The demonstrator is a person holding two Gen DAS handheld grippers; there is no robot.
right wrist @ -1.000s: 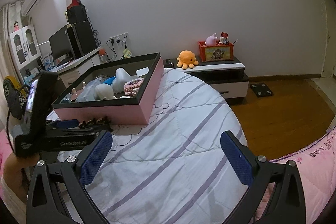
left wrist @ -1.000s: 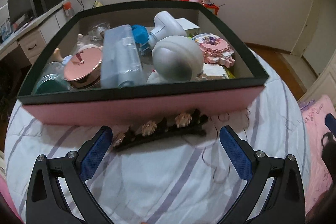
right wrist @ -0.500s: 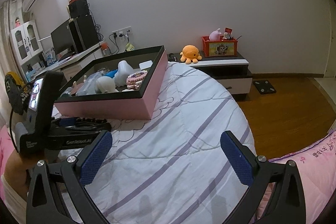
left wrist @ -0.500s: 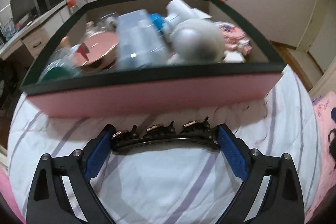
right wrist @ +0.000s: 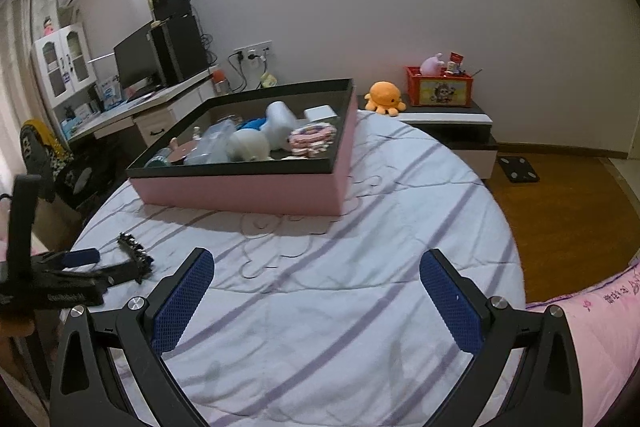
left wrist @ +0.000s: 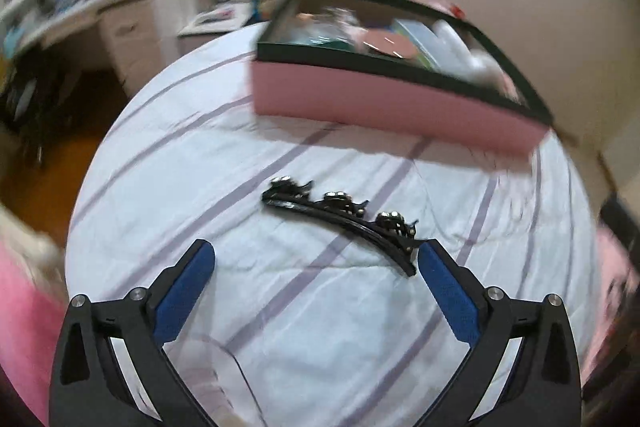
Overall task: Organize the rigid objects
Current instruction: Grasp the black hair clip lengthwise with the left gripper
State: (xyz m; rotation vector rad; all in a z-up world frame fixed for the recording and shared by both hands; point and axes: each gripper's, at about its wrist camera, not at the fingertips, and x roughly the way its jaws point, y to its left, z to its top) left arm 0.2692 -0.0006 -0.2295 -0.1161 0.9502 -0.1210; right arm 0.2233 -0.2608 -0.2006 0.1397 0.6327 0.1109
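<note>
Left wrist view is showing your left gripper (left wrist: pixel 312 263) with its jaws opening to their widest. The black hair clip (left wrist: pixel 340 223) is lying on the bed's white quilt with lilac stripes (left wrist: pixel 248 315), ahead of the blue pads, its near end just beside the right-hand pad (left wrist: pixel 448 301). Nothing is pressed between them.

You are dealing with a light, stiff thing: a long, thin, curved bar, glossy black and probably slick plastic, carrying three small ornaments along its upper edge. Those ornaments are looking fragile, so I would be taking hold across the plain bar near its middle, between two ornaments. The quilt is soft and giving underneath, so the thin bar is likely to be sinking in and tipping as the pads come together.

Further right and beyond the clip, the storage box (left wrist: pixel 384 107) is sitting on the bed, with flat pink walls, a dark rim and a dark inside. It is already crowded with hard goods, blurred in this view.

Right wrist view is showing the left gripper low at the left edge with the clip just off its tips. The box contents are reading more clearly there: smooth white rounded plastic shapes, clear bottles and a pink beaded piece. Your right gripper (right wrist: pixel 316 285) is hanging released and empty over bare quilt, well apart from the clip.
</note>
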